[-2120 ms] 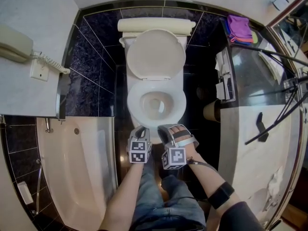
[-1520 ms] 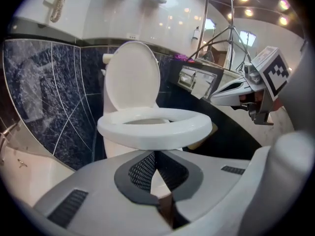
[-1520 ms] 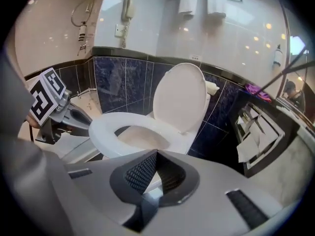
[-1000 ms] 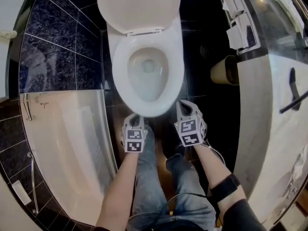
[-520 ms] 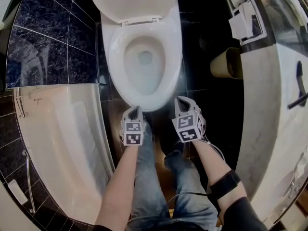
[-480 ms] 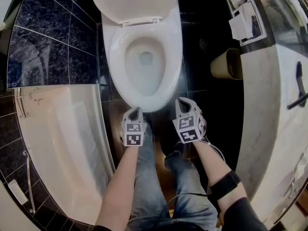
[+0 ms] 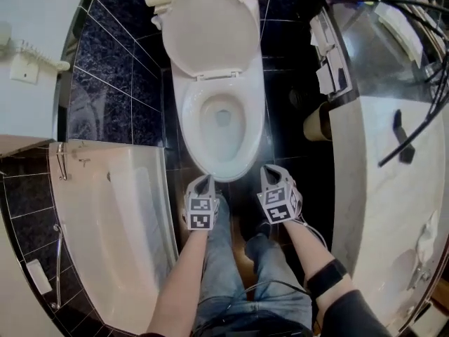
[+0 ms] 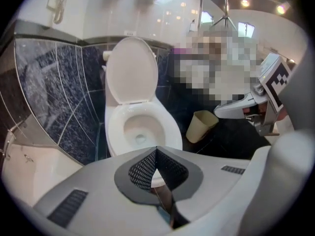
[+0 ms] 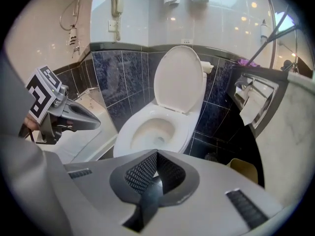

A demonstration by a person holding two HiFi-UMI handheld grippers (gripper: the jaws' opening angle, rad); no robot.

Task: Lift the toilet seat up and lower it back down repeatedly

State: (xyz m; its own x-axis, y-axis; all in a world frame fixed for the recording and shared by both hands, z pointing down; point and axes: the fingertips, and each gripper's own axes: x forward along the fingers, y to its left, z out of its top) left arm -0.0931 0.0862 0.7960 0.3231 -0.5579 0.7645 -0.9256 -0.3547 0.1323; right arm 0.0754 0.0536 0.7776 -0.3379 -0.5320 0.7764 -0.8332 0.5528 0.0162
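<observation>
The white toilet (image 7: 221, 128) stands against dark tiles. Its lid (image 7: 210, 30) is raised against the tank, and the seat ring (image 7: 247, 128) lies flat on the bowl. My left gripper (image 7: 202, 182) hovers just in front of the bowl's front rim, jaws shut and empty. My right gripper (image 7: 269, 171) hangs beside it, right of the rim, also shut on nothing. Neither touches the toilet. In the left gripper view the closed tips (image 8: 156, 149) point at the bowl (image 8: 140, 132). The right gripper view shows its closed tips (image 9: 157, 154) below the seat ring (image 9: 147, 124).
A bathtub (image 7: 105, 244) runs along the left. A tan waste bin (image 7: 317, 125) stands right of the toilet, under a paper holder (image 7: 328, 58). A marble counter (image 7: 379, 188) fills the right side. The person's legs (image 7: 231, 272) stand behind the grippers.
Both grippers have risen a little in front of the bowl and stayed shut. The head view has tipped up, showing the whole lid and tank. The seat has not moved.
</observation>
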